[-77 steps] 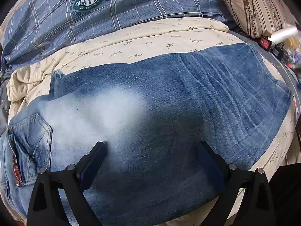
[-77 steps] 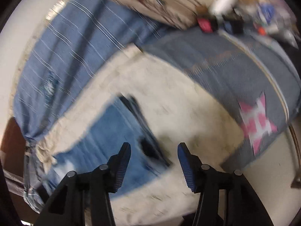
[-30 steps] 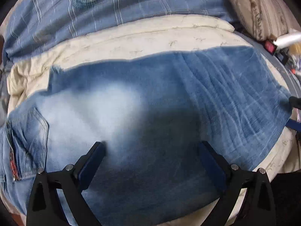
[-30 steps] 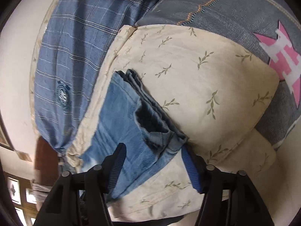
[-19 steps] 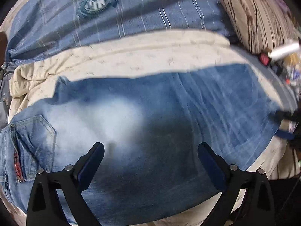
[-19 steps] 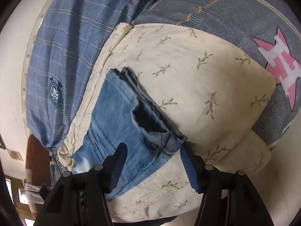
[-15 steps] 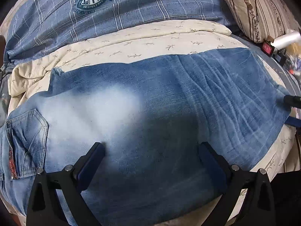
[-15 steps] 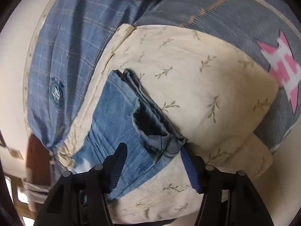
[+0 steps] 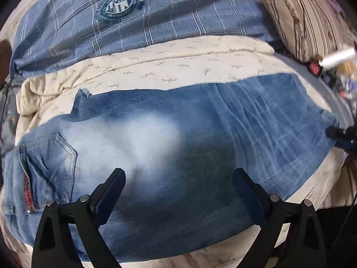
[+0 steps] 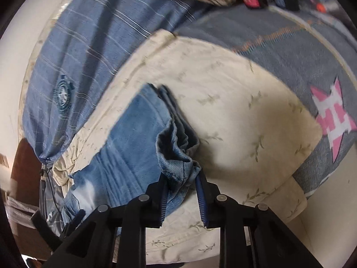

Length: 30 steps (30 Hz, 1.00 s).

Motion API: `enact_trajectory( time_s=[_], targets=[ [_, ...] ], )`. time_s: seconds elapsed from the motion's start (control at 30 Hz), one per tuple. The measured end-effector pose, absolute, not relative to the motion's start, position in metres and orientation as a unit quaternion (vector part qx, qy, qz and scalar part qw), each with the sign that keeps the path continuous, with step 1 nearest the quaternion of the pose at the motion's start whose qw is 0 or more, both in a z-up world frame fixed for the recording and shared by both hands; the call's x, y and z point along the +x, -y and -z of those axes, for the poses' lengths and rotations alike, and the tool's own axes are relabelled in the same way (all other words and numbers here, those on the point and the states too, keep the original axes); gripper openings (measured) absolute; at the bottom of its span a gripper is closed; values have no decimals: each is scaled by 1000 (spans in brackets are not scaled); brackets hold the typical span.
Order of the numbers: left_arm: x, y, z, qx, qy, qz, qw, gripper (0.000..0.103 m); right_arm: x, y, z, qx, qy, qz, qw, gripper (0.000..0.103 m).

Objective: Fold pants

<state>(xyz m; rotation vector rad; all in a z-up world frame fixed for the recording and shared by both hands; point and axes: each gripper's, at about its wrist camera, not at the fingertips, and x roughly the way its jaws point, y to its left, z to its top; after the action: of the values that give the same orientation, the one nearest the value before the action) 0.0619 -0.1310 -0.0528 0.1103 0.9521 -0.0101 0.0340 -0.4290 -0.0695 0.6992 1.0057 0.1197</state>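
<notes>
Blue jeans (image 9: 178,147) lie flat across a cream leaf-print sheet (image 9: 178,67), waist and back pocket (image 9: 49,156) at the left, leg hems at the right. My left gripper (image 9: 178,185) hovers open over the middle of the jeans, holding nothing. My right gripper (image 10: 181,185) is shut on the bunched leg hems (image 10: 176,147) and lifts them slightly off the sheet (image 10: 245,111). The right gripper also shows at the far right edge of the left wrist view (image 9: 341,134).
A blue plaid blanket with a round crest (image 9: 120,4) lies behind the sheet. A striped pillow (image 9: 308,17) sits at the back right, with small clutter (image 9: 334,62) beside it. A grey cover with a pink star (image 10: 332,116) lies to the right.
My right gripper has closed on the leg hems, which now bunch up between its fingers. The left gripper stays open above the jeans with little movement.
</notes>
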Motion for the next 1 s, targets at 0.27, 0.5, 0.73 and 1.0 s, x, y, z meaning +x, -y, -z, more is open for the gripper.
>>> enact_trajectory(
  time_s=[0.27,0.5,0.73,1.0],
  targets=[
    [66,133,74,67,-474,9,878,99,37,431,78,365,-464,-68,804,22],
    [62,130,76,53,-469,13,881,99,35,369,-6,225,-407,-90,881,17],
    [33,33,25,-88,-423,-30,902,84,24,250,-63,143,-355,-245,891,16],
    [-22,-67,13,-154,-405,-121,893,84,28,136,32,124,-441,-341,821,22]
  ],
)
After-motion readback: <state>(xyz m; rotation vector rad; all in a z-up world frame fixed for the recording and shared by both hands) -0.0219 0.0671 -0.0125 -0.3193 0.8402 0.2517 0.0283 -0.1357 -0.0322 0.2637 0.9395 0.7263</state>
